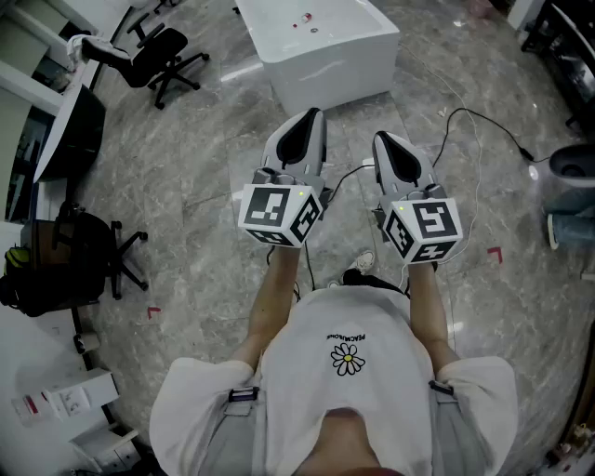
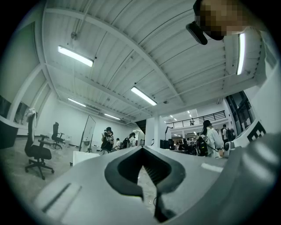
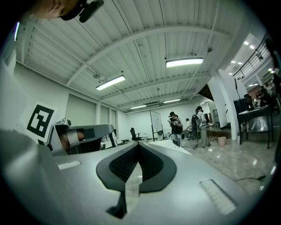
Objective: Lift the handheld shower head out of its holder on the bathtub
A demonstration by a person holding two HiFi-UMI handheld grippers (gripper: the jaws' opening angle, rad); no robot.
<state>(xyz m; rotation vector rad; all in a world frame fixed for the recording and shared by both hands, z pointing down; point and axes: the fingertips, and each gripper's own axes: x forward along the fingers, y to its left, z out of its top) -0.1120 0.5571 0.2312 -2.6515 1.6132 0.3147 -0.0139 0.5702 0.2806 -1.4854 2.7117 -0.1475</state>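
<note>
Beyond the person's white shirt [image 1: 346, 325], left tool [image 1: 312, 116] and right tool [image 1: 383, 139] are both pressed together, empty. The bathtub [image 1: 325, 70] lies well ahead, the left tool likely nearer; its shower head is too small to discern.

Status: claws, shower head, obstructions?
Left claw shut, empty. Right claw same. White rectangular bathtub ahead, untouched; shower head not discernible. Grey marbled floor between, bare.

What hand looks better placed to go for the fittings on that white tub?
Left, narrowly. The left gripper lines up with the fittings on the bathtub; the right gripper sits off to the side. Both are shut, empty and far off.
</note>
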